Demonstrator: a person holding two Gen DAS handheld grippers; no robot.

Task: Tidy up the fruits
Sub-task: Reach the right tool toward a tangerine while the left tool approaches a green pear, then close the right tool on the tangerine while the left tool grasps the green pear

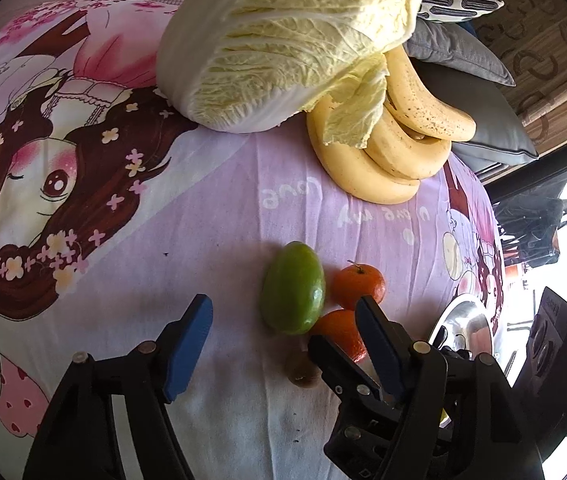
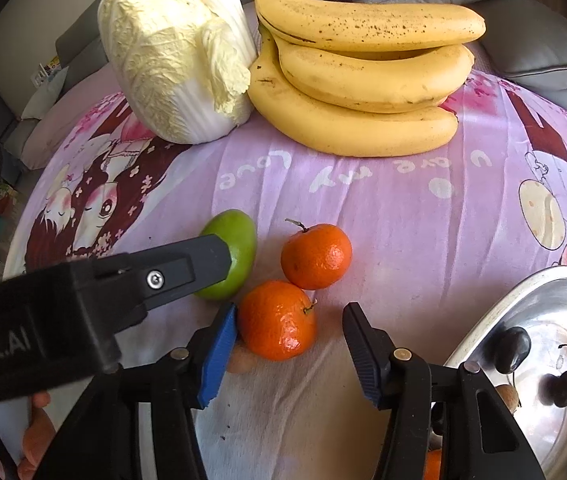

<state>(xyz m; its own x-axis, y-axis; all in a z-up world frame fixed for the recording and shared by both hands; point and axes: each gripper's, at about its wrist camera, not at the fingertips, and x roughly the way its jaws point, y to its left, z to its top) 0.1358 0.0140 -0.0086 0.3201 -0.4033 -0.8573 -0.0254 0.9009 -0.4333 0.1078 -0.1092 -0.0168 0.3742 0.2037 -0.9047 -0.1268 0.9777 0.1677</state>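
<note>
Right wrist view: your right hand-held gripper (image 2: 289, 344) straddles an orange (image 2: 277, 321), apparently ungrasped; your left hand-held gripper (image 1: 283, 316) stands released beside the mango (image 1: 293, 288).

Cloth sheet (image 2: 363, 208) matt, creased; steel bowl (image 2: 543, 292) mirror-glossy; near tangerine (image 2: 277, 320) dimpled, shiny; cabbage (image 2: 171, 48) crinkled.

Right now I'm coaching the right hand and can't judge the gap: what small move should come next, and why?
Probably ease the right hand-held gripper a little lower and close on the nearer orange. The orange sits between its open fingers: the left blue pad is at its side, and the right one stands clear. The steel bowl waits just to the right.
</note>
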